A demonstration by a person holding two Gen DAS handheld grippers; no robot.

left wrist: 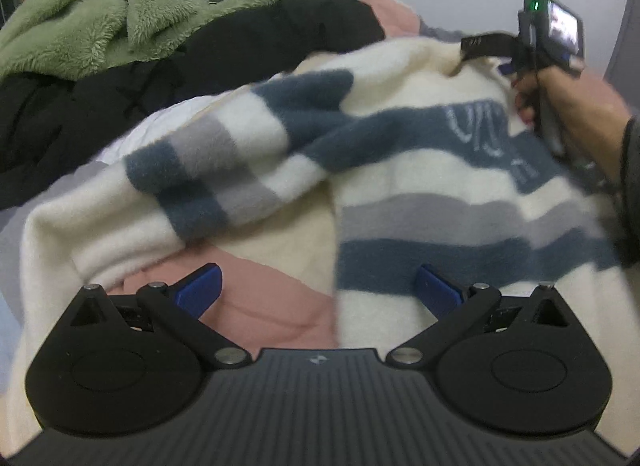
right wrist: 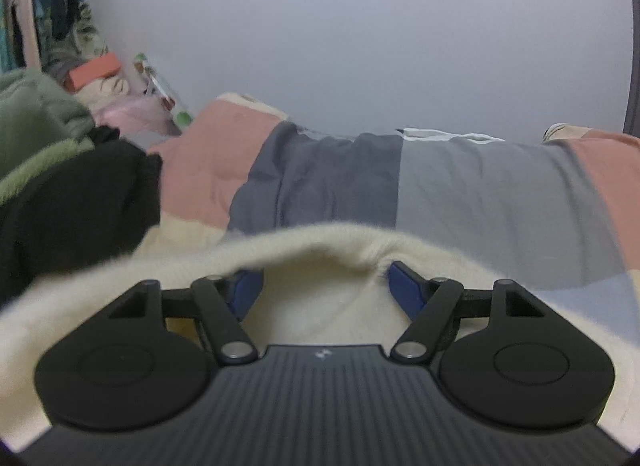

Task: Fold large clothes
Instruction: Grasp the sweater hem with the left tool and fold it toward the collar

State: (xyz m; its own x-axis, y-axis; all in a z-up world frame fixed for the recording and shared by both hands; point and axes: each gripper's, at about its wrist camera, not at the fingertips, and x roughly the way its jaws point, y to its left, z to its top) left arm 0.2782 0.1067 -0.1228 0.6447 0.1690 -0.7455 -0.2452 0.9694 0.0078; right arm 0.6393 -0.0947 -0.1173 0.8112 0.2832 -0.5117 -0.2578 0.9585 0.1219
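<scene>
my left gripper [left wrist: 318,292] is wide and holds nothing. my right gripper [right wrist: 324,282] is wide around the sweater [left wrist: 400,169] edge. i should lay it flat on the bed [right wrist: 480,185], slowly.

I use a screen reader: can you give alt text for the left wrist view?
A cream sweater with blue and grey stripes lies spread over a patchwork quilt; the left tool hovers open above it. Green fleece and black clothing are piled behind.

One striped fleece sweater [left wrist: 400,169], one green fleece garment [left wrist: 100,13], one black garment [left wrist: 120,97], one patchwork quilt [right wrist: 460,193] and two grippers were counted: left [left wrist: 318,286], right [right wrist: 324,286].
</scene>
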